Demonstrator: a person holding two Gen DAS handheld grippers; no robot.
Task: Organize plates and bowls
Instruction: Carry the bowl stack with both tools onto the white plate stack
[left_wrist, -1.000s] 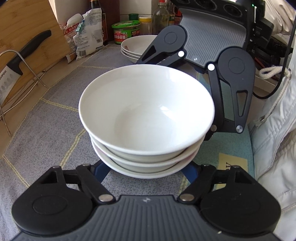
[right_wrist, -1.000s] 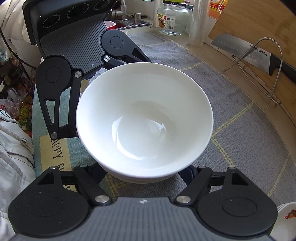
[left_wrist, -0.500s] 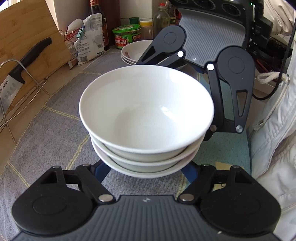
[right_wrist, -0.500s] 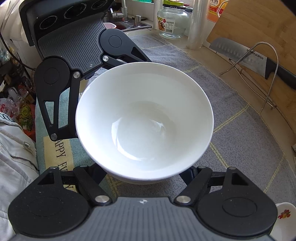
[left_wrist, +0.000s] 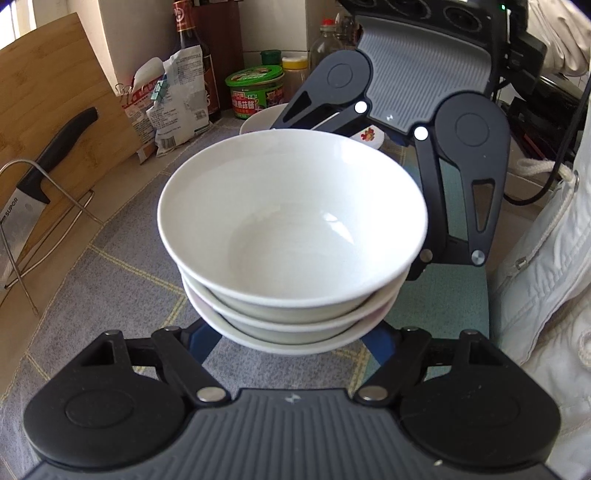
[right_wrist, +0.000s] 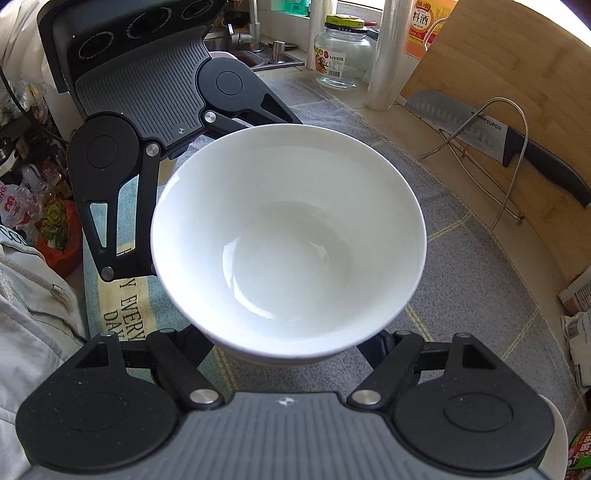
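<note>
Three white bowls nested (left_wrist: 291, 236), centre of both frames, off the grey cloth (left_wrist: 122, 266). Pinched from opposite sides: left gripper (left_wrist: 291, 341) clamped on the stack's base at bottom, right gripper (left_wrist: 413, 258) gripping it from the upper right; same hold in the right wrist view (right_wrist: 291, 354). Bowls gathered, apparently mid-carry. White plates (left_wrist: 258, 120) stacked behind, upper centre, beside a green-lidded jar (left_wrist: 255, 90). Probably left: setting the bowls down by them.
</note>
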